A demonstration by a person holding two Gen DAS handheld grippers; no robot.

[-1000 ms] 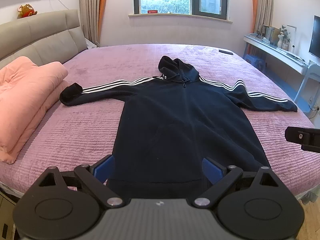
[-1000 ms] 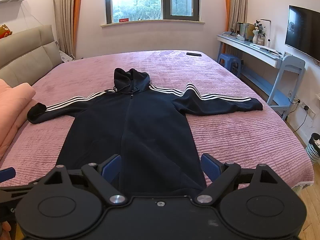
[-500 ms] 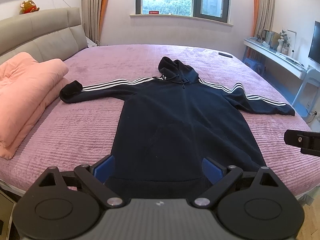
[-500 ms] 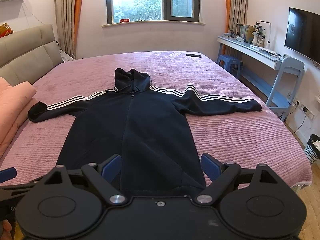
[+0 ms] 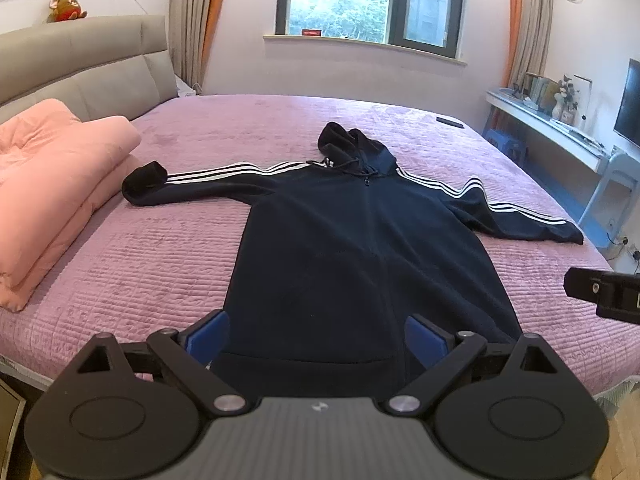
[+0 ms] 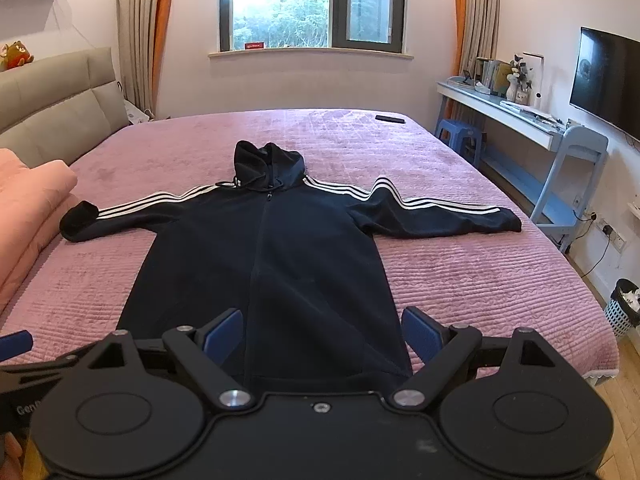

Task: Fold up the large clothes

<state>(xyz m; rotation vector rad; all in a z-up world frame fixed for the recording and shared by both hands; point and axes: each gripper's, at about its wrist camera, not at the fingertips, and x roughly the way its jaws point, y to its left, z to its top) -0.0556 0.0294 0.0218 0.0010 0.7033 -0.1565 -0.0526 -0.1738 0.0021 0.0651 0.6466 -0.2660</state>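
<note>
A long dark navy hooded jacket (image 5: 352,248) (image 6: 264,256) with white sleeve stripes lies flat and face up on the pink bed (image 5: 152,264) (image 6: 472,276), both sleeves spread out sideways and the hood towards the window. My left gripper (image 5: 318,336) hangs open above the jacket's hem, blue pads wide apart with nothing between them. Over the hem's right part my right gripper (image 6: 322,330) is open and empty too. Its body shows at the right edge of the left wrist view.
A folded pink quilt (image 5: 52,184) lies on the bed's left side by the grey headboard (image 5: 80,68). A dark remote (image 6: 390,119) rests at the bed's far right. A blue desk (image 6: 532,128), a stool and a waste basket (image 6: 624,306) stand to the right.
Both views have tilted slightly upward and drawn back a little, so the jacket sits lower in frame. The jacket has not moved, and both grippers stay open.
</note>
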